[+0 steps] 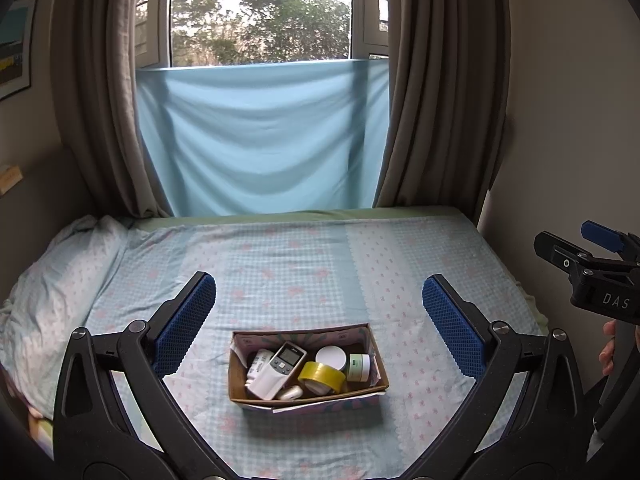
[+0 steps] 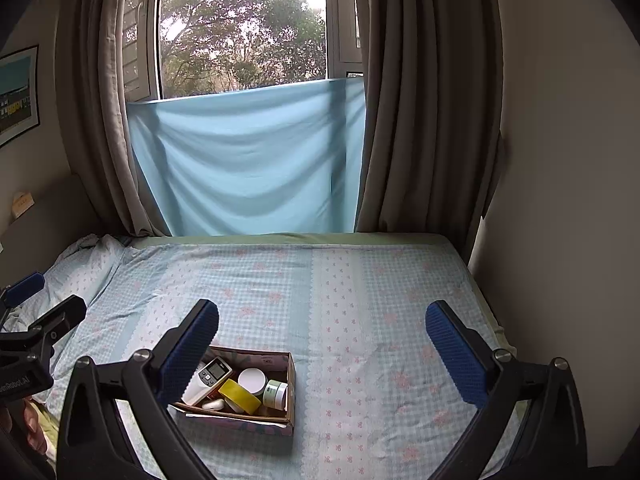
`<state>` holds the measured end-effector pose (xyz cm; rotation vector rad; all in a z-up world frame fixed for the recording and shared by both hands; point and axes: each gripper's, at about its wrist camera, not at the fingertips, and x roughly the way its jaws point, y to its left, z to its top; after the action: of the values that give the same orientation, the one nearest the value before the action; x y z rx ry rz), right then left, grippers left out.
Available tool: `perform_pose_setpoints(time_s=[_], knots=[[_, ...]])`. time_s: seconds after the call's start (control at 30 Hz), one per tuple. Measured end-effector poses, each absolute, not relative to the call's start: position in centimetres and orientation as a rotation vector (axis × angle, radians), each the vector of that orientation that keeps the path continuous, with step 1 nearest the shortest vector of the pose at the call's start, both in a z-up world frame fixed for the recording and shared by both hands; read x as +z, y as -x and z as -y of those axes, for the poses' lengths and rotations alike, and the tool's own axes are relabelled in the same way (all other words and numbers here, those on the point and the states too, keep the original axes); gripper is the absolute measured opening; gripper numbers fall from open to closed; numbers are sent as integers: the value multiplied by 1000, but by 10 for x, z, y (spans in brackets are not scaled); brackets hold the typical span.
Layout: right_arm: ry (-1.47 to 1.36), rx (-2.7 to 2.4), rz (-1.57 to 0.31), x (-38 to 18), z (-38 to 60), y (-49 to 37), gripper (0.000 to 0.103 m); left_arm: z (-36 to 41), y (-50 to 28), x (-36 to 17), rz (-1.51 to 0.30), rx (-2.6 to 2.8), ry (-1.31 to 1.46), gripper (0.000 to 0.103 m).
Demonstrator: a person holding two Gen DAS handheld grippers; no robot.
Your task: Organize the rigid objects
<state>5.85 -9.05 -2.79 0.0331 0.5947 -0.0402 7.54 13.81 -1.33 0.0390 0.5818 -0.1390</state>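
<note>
Box [image 1: 308, 394]: open cardboard, resting on the bed, toward the near edge; serves as landmark below.
Bed [image 1: 304, 264]: covered by a light blue checked sheet with pink flowers, bare all around the box.
Remote [image 1: 277, 368]: white with a small screen, lying tilted in the left half of the box, over a white item with printed text.
Tape [image 1: 322, 376]: yellow roll, mid-box, just right of the remote, leaning on its side.
Lid [image 1: 331, 357]: white, round, at the back of the box, behind the tape.
Jar [image 1: 358, 367]: pale green label, at the right end of the box, beside the lid.
Small white piece [image 1: 291, 393]: rounded, at the front wall of the box, touching the remote's lower end; kind unclear.
Left gripper [image 1: 318, 312]: spread wide, empty, above and behind the box, blue pads well apart on either side of it.
Right gripper [image 2: 322, 336]: spread wide, empty, to the right of the box; left pad overlapping the box's left end in its own view.
Pillow [image 1: 60, 280]: far left of the box, same fabric as the sheet.
Blue cloth [image 1: 260, 140]: hanging behind the box, beyond the bed, between grey curtains [image 1: 432, 100].
</note>
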Motion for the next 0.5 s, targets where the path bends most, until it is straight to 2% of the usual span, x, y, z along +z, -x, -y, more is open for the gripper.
perform_pose_setpoints(time_s=[0.5], knots=[[-33,-50,-588,-25,92,-65,103,-136,-76,-11,-569,-140,-43,103]])
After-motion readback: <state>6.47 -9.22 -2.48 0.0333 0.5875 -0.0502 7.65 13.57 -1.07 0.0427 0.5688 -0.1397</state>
